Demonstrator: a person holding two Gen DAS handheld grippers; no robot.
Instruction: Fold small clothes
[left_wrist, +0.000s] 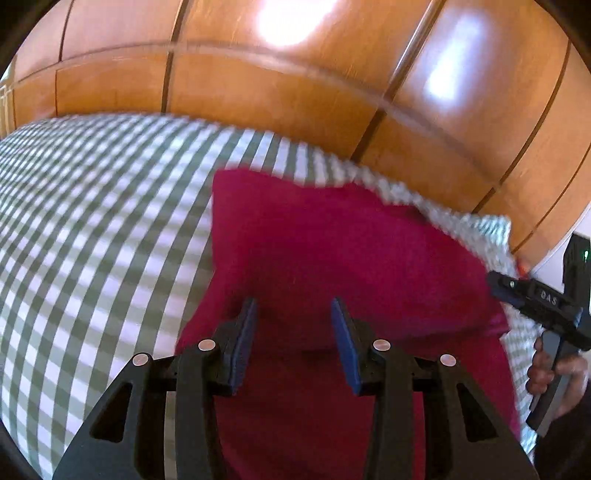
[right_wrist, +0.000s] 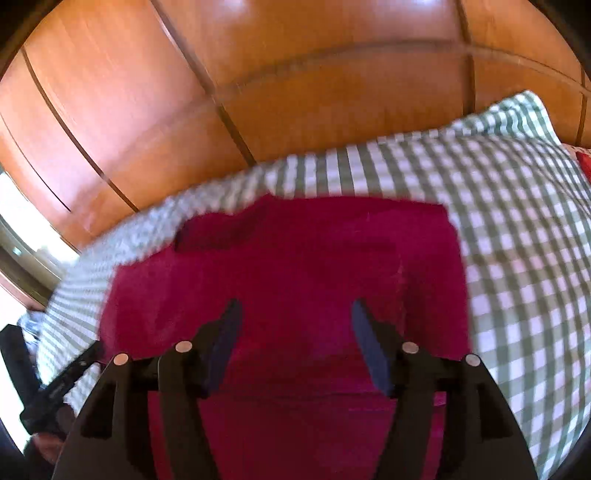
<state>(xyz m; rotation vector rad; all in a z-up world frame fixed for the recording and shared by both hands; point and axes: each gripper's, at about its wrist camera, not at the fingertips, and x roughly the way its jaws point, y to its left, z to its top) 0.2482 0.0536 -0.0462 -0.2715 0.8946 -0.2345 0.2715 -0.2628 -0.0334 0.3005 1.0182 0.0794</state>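
Above the near part of the red garment (left_wrist: 332, 251) my left hand-held gripper (left_wrist: 294, 314) hangs with its jaws wide and nothing between the 2 blue pads (left_wrist: 245, 339). My right hand-held gripper (right_wrist: 297, 317) hangs over the same garment, also spread wide and empty; in the left view it shows at the garment's right edge.

The garment lies on the checked green-and-white cloth (left_wrist: 92, 229), fairly flat, with a crease running across it close to me and 1 small flap sticking out at its far left corner in the right view. Whether it is a shirt or something else I cannot tell through the blur.

Beyond the garment, past the cloth's far edge, stand the wooden panels (left_wrist: 277, 92).

To fold well, I judge I should bring both sets of jaws down onto matching corners, pinch only the layer I mean to lift, and carry both sides evenly so the edge lands straight.
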